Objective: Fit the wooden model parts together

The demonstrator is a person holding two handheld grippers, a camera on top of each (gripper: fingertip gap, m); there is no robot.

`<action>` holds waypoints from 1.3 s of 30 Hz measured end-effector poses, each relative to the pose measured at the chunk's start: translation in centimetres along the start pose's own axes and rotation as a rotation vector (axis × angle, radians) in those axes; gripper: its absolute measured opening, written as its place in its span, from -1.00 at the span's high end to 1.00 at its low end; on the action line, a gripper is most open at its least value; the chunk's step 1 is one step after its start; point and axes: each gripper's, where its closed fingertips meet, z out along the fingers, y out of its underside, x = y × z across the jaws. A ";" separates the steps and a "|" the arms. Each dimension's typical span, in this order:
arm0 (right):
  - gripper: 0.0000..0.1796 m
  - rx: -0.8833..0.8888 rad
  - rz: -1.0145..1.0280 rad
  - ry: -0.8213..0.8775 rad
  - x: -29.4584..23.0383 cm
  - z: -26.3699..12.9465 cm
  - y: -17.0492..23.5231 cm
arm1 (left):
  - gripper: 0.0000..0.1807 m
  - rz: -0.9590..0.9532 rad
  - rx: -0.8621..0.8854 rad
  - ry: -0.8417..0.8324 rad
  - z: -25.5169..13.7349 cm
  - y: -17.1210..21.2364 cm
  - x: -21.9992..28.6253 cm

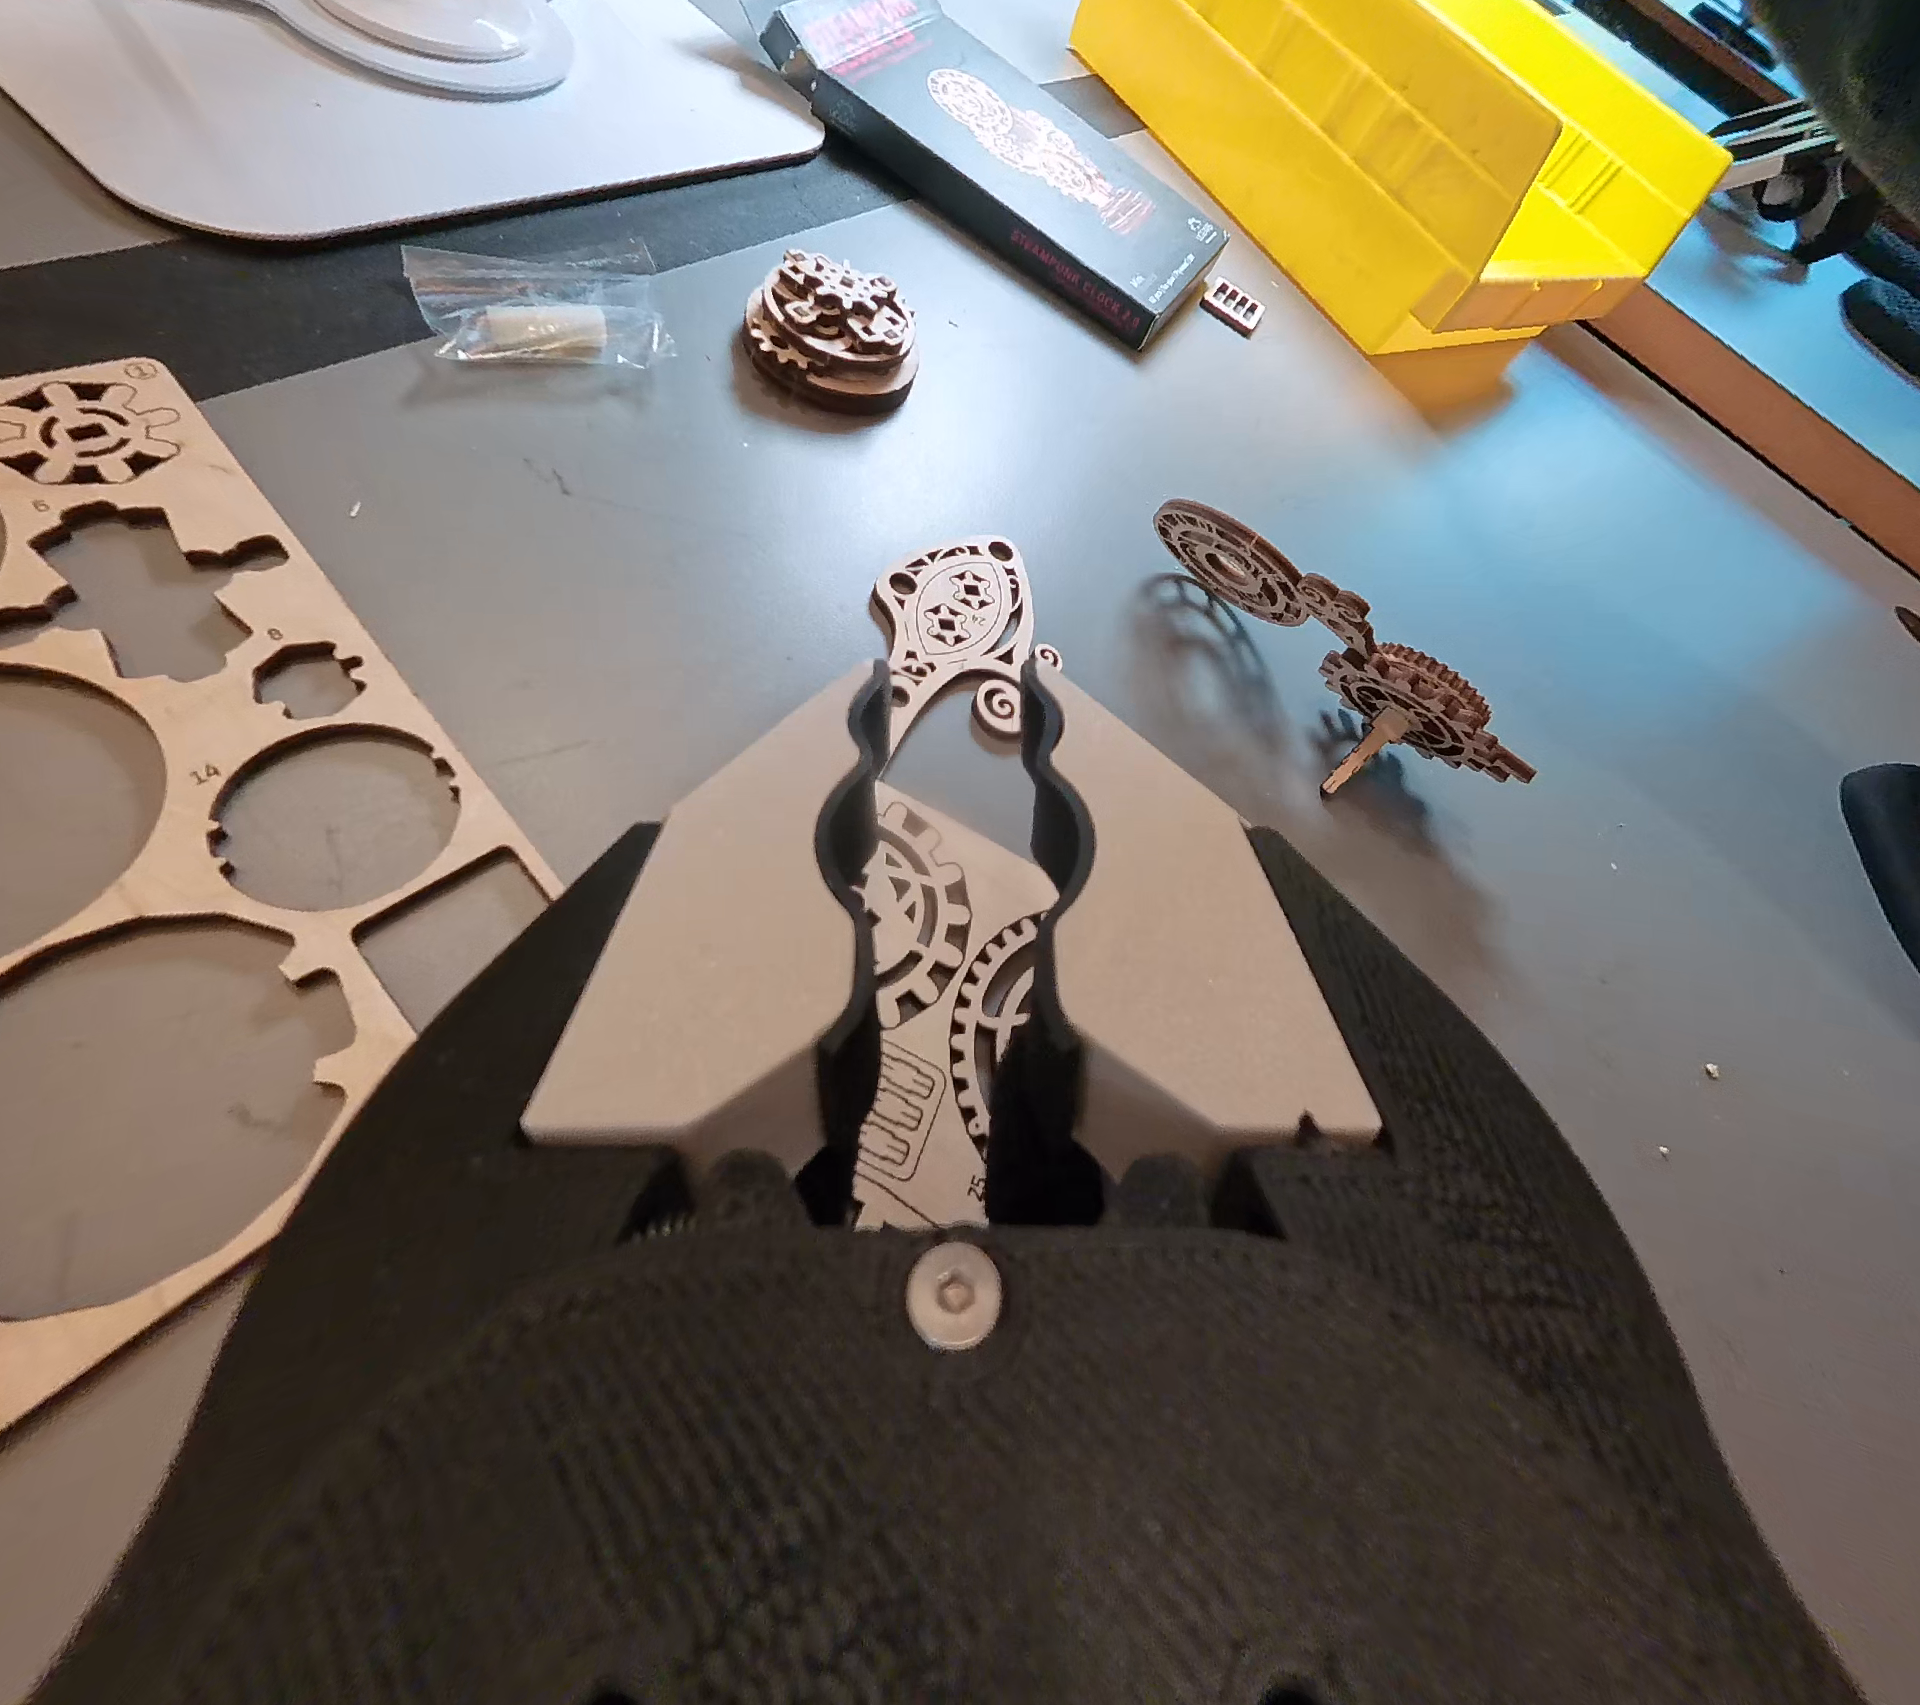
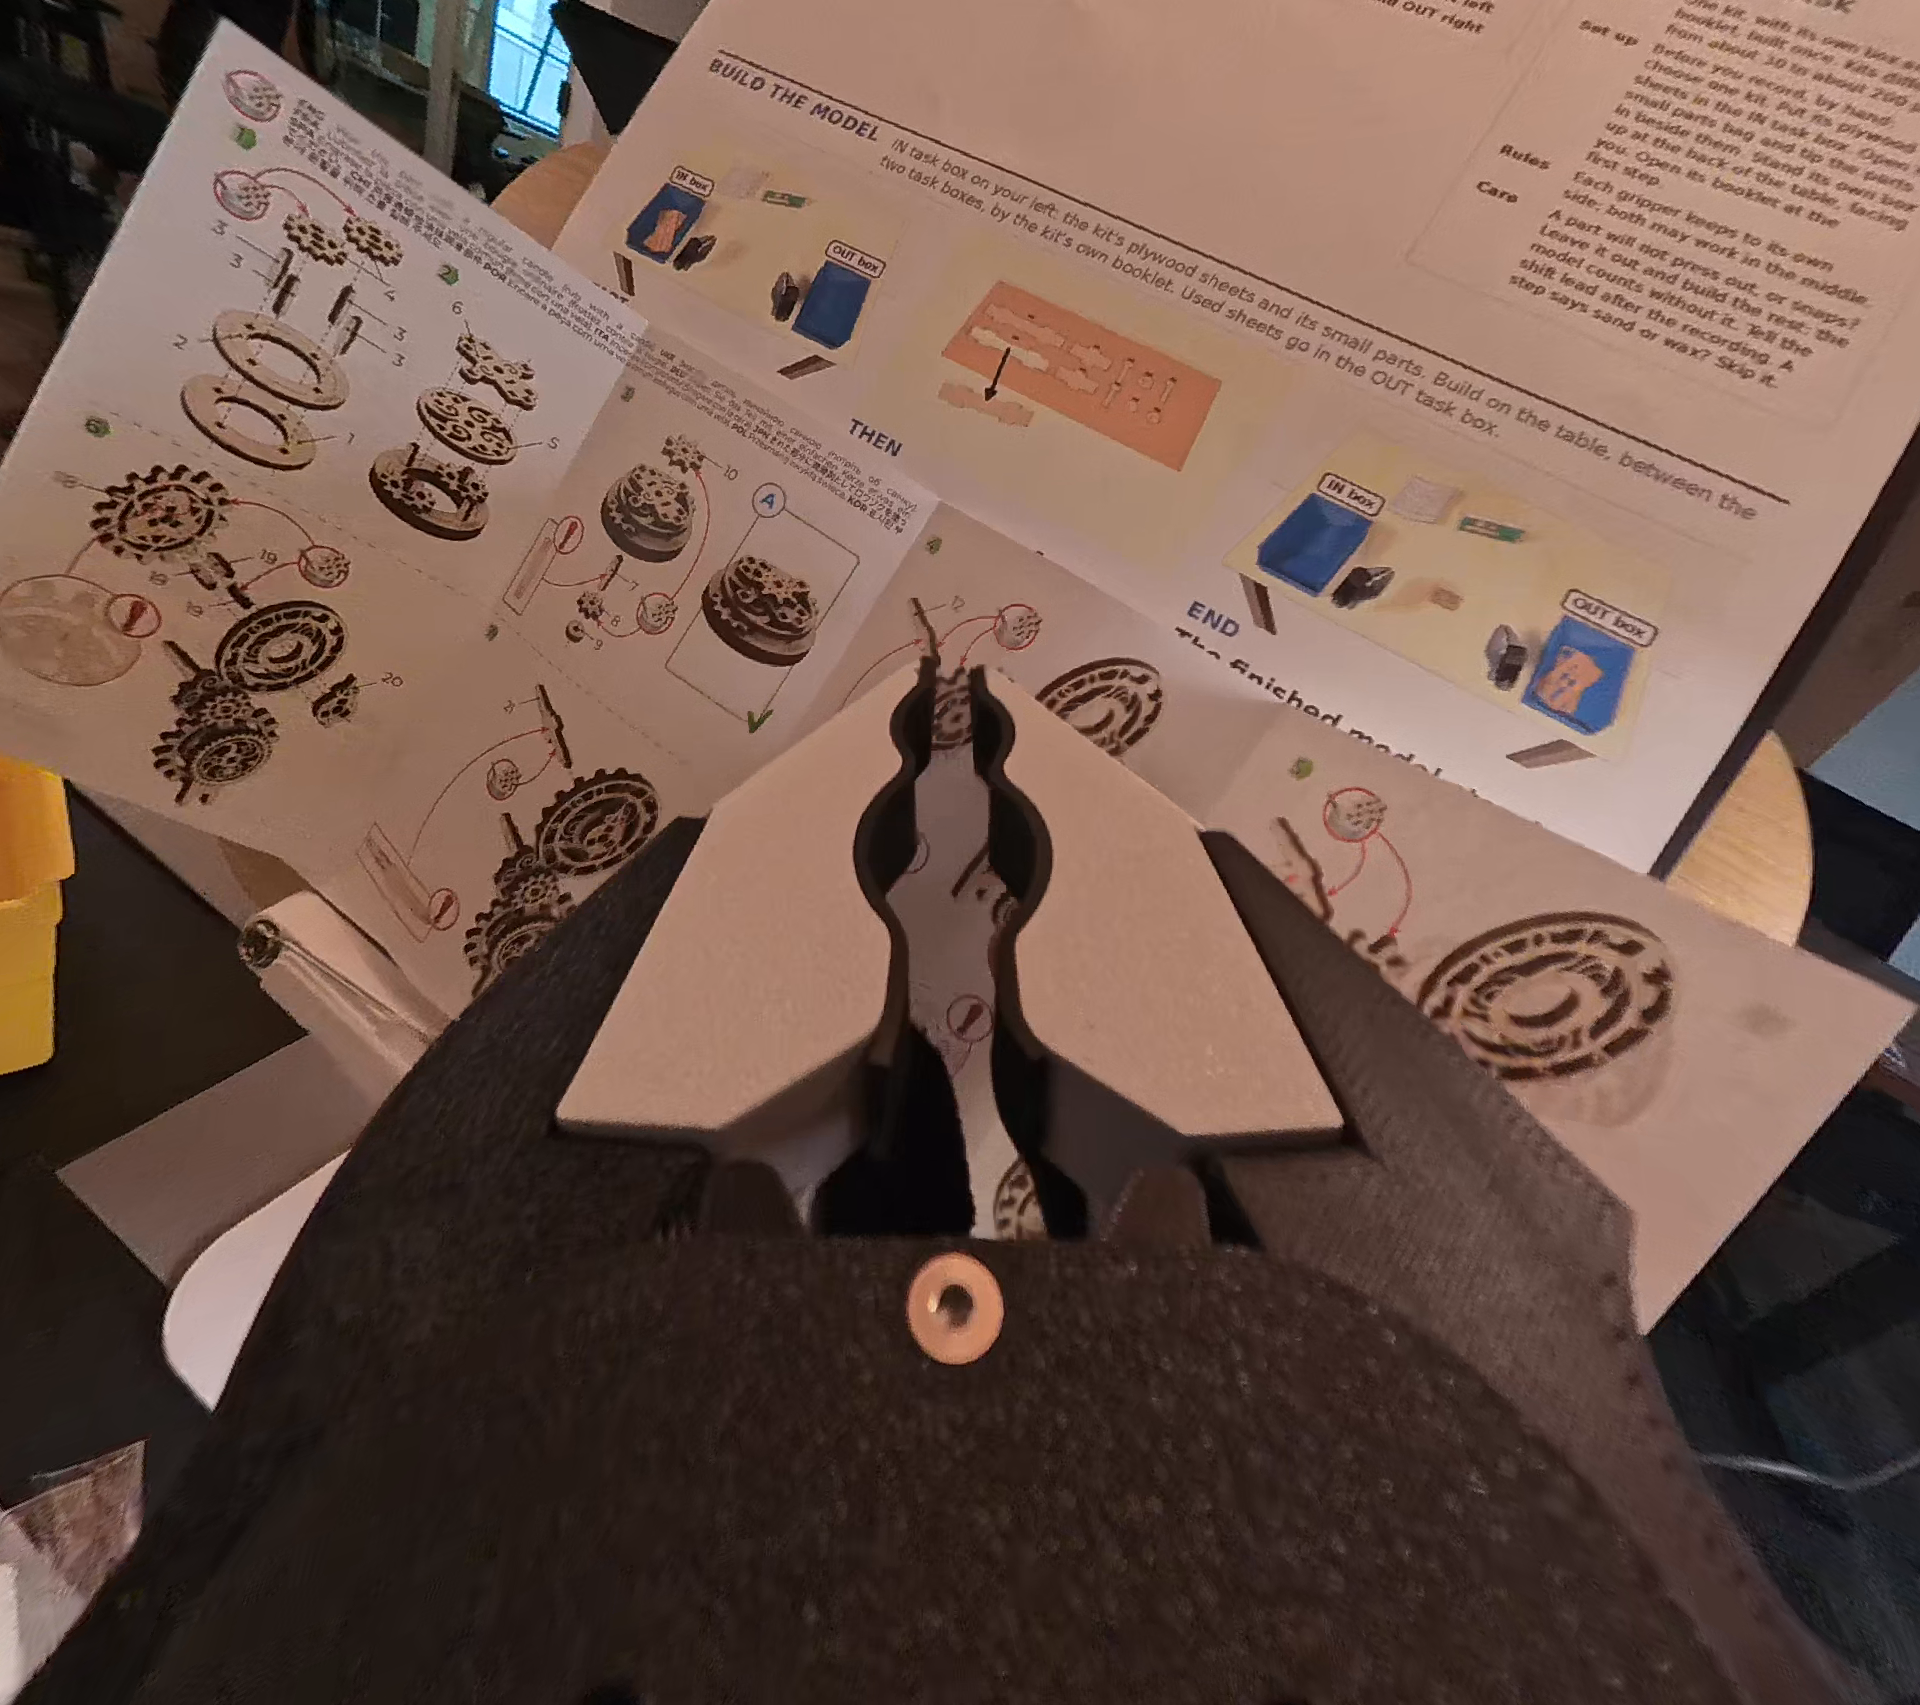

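My left gripper (image 1: 956, 679) is shut on a flat pale wooden part (image 1: 951, 606) with cut-out gears. It holds the part by its edges above the grey table (image 1: 727, 616), and the ornate head sticks out past the fingertips. A dark gear-and-dial sub-assembly (image 1: 1340, 658) stands on the table to the right. A round dark gear stack (image 1: 831, 336) lies farther back. My right gripper (image 2: 950, 679) is almost closed on nothing and points at the open instruction booklet (image 2: 343, 429).
A punched-out plywood sheet (image 1: 156, 824) lies at the left. A clear bag of small parts (image 1: 535, 320), the black kit box (image 1: 997, 169), a yellow bin (image 1: 1351, 97) and a white stand base (image 1: 364, 66) sit at the back. A large printed task sheet (image 2: 1247, 201) stands behind the booklet. The tips of one gripper are about 40 cm away from the tips of the other. Measured from the fingertips, the round dark gear stack (image 1: 831, 336) is 12 cm or so from the left gripper and 35 cm from the right.
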 end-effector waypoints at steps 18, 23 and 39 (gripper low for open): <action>0.83 -0.036 0.220 -0.309 -11.3 -14.8 3.9 | 0.70 0.184 0.315 -0.232 -11.5 -11.1 -2.3; 0.80 -0.032 0.317 -0.320 -12.4 -21.0 4.7 | 0.68 0.232 0.284 -0.324 -15.5 -12.4 -3.6; 0.76 -0.098 0.501 -0.330 -17.0 -36.7 10.0 | 0.36 0.065 -0.224 -0.337 -24.2 6.4 -4.9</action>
